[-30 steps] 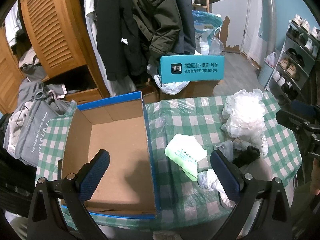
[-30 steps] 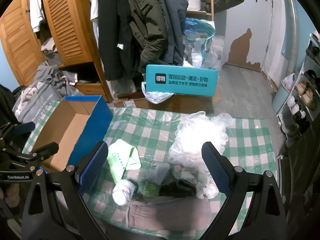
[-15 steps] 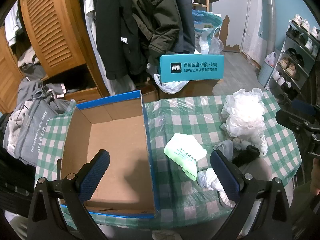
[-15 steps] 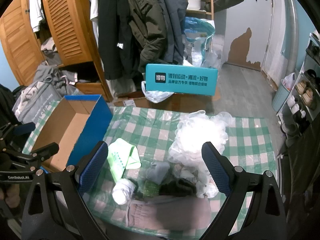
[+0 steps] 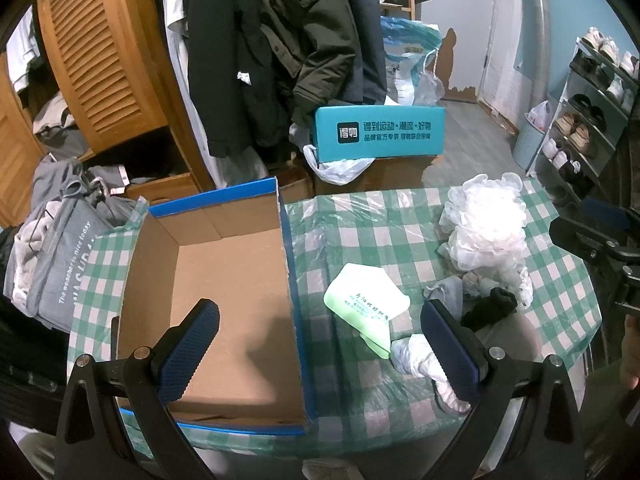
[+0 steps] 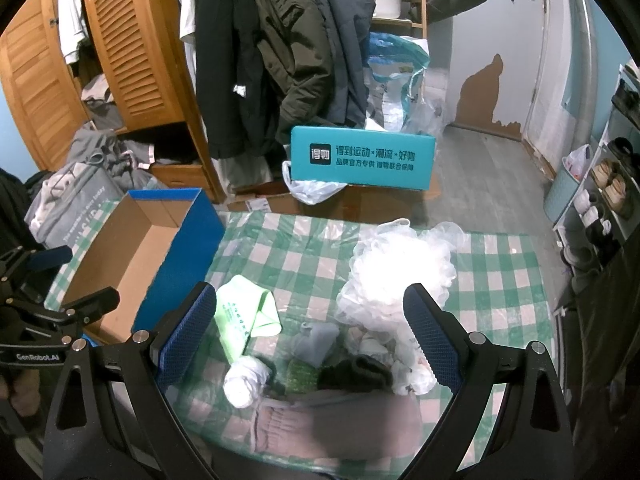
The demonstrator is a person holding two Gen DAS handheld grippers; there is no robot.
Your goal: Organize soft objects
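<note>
Both pairs of fingers stand wide apart and hold nothing. On the left gripper [image 5: 320, 344], one blue-padded finger [image 5: 188, 354] hangs over the floor of the cardboard box [image 5: 224, 304], the other over the cloth beside a white rolled sock [image 5: 414, 354]; the box's blue right wall [image 5: 294, 300] runs up between them. On the right gripper [image 6: 310, 332], the fingers [image 6: 186, 334] bracket the cluster of soft items near the table's front edge. Within that spread lie a light green pouch [image 6: 240, 316], a grey cloth piece [image 6: 316, 338], a small green item [image 6: 300, 376], a black sock [image 6: 356, 372] and the white rolled sock [image 6: 244, 380], all touching or just beside one another. A taupe garment [image 6: 336, 420] lies along the front edge, partly blurred. A white mesh puff [image 6: 400, 276] sits at the right of the cluster, touching it. The box is open-topped with nothing inside, at the left end of the checked tablecloth [image 6: 288, 248], its far-left corner at the table's edge. Bare cloth shows between the box wall and the pouch, and across the far half of the table. Beyond the far edge stands a teal box [image 6: 362, 158].
</note>
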